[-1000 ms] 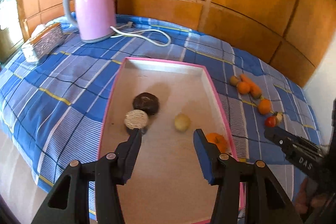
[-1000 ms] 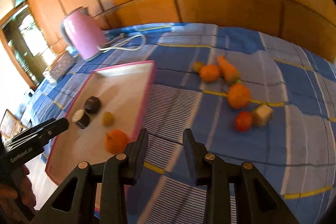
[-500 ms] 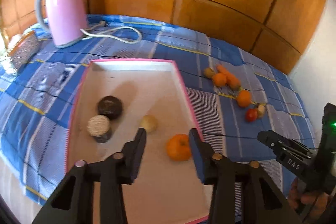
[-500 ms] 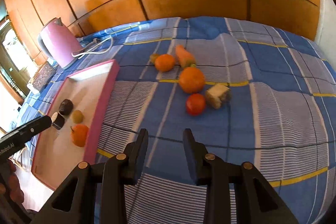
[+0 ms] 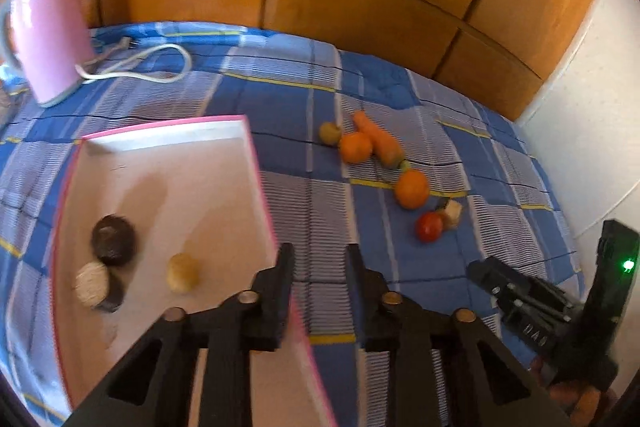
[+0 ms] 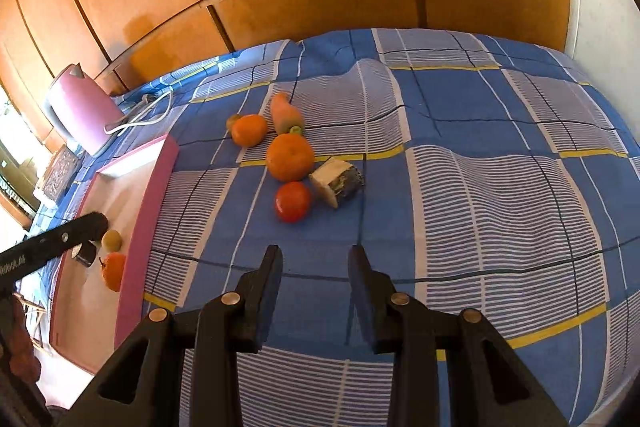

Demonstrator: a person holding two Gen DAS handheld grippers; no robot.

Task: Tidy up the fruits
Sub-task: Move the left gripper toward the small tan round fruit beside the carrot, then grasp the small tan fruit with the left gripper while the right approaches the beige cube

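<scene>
Fruits were split between two places: I saw the pink tray (image 5: 256, 163) holding four items, including an orange fruit (image 6: 113, 270), while two oranges (image 6: 290, 157), a carrot (image 6: 285, 115) and a tomato (image 6: 293, 201) lay loose on the blue cloth (image 6: 480, 187). My left gripper (image 5: 318, 259) had just closed to nearly shut, empty; my right gripper (image 6: 314, 261) stood narrowly parted, gripping nothing.
</scene>
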